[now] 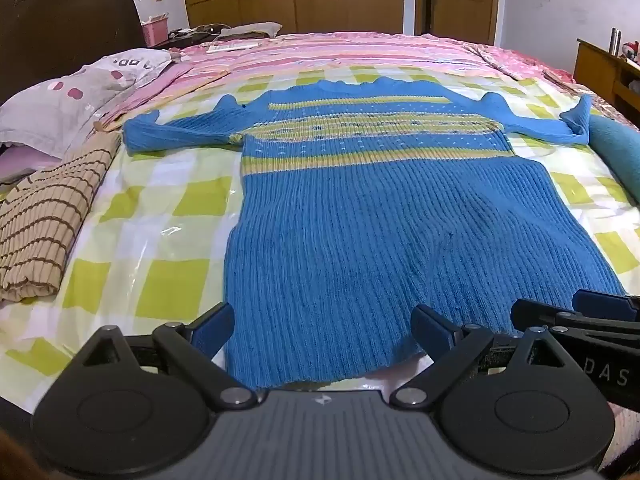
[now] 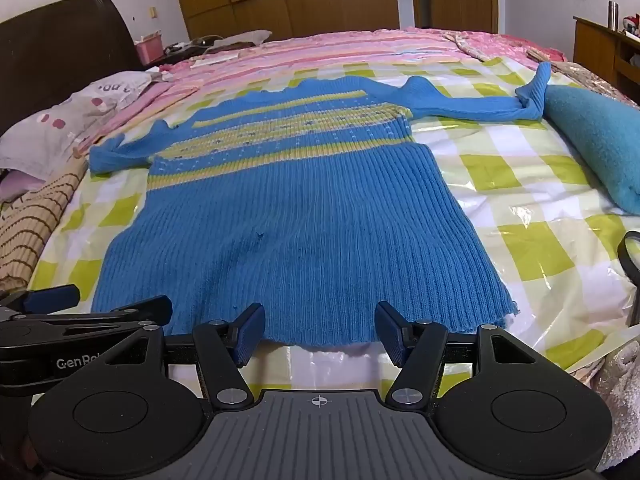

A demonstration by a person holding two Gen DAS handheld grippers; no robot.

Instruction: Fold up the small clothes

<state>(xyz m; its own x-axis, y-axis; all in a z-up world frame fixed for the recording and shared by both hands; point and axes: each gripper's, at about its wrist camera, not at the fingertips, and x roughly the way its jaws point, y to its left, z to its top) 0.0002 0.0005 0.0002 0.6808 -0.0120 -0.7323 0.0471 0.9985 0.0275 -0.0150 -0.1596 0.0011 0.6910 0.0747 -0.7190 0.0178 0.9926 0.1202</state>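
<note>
Sweater (image 1: 384, 216) lies flat on the bed (image 1: 168, 216), sleeves spread toward nine and three o'clock, ready for folding. My left claw (image 1: 322, 334) is spread wide over the hem's left corner; my right claw (image 2: 320, 332) is spread over the hem, pinching nothing, both poised to grasp it, I judge.

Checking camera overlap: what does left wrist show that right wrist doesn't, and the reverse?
Left wrist only: more of the folded tan striped garment, lying left of the sweater. Right wrist only: most of the teal plush item by the sweater's right sleeve. Both: blue knit sweater spread flat on the checked sheet, left claw and right claw open at its hem.
</note>
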